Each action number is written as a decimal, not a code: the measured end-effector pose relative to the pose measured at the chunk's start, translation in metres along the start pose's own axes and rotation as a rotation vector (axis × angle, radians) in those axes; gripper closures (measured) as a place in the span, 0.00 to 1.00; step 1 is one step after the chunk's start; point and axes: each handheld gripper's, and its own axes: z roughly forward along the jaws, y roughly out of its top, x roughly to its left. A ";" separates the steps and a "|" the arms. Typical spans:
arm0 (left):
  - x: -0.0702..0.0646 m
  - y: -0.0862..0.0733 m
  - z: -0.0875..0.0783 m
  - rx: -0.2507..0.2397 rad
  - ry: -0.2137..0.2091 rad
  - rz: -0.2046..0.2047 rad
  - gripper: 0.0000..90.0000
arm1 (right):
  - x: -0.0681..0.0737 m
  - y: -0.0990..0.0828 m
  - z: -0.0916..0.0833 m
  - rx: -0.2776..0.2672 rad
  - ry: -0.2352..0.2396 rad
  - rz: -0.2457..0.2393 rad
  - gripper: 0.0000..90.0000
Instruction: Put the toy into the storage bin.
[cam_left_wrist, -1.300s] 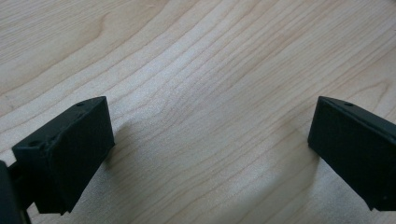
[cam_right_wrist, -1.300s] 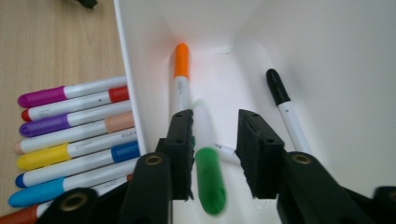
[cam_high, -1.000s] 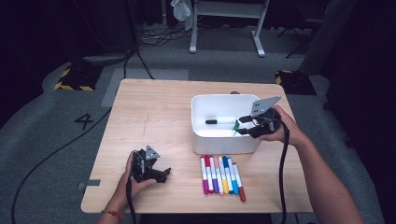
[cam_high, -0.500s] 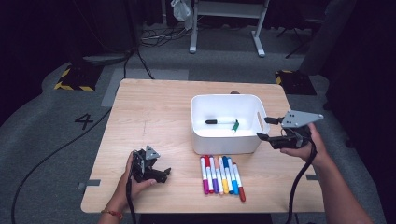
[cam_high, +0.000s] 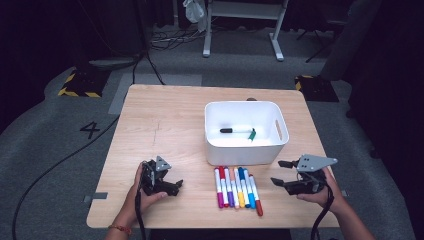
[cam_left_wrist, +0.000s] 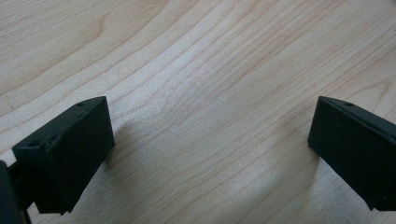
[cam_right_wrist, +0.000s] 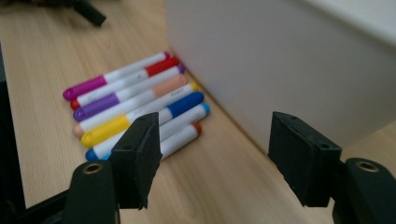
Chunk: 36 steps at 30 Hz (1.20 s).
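Bench (cam_high: 170, 120): pale wood, visible grain, smooth matt finish. Bin (cam_high: 245, 152): white plastic, smooth, slight sheen. Markers (cam_high: 237, 187): plastic barrels, white w/ coloured glossy caps. Right claw (cam_high: 281, 172) & left claw (cam_high: 176, 184): black matt plastic pads; grey plate (cam_high: 316, 162) on right, looks like metal.

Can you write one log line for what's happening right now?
right gripper: open, jaws just opening, empty, beside markers | left gripper: open, on table | bin: two markers inside

Seven markers (cam_high: 237, 187) in row on table (cam_high: 170, 125); two markers inside one white bin (cam_high: 245, 150).
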 end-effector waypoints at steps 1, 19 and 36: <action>0.000 0.000 0.000 0.000 0.000 0.000 0.00 | 0.004 -0.005 0.005 0.013 0.009 0.005 0.38; 0.000 0.000 0.000 -0.001 0.001 -0.002 0.00 | 0.049 -0.033 0.050 0.113 0.177 0.001 0.36; 0.000 0.000 0.000 0.000 0.000 -0.001 0.00 | 0.016 -0.059 0.041 0.143 0.021 0.095 0.61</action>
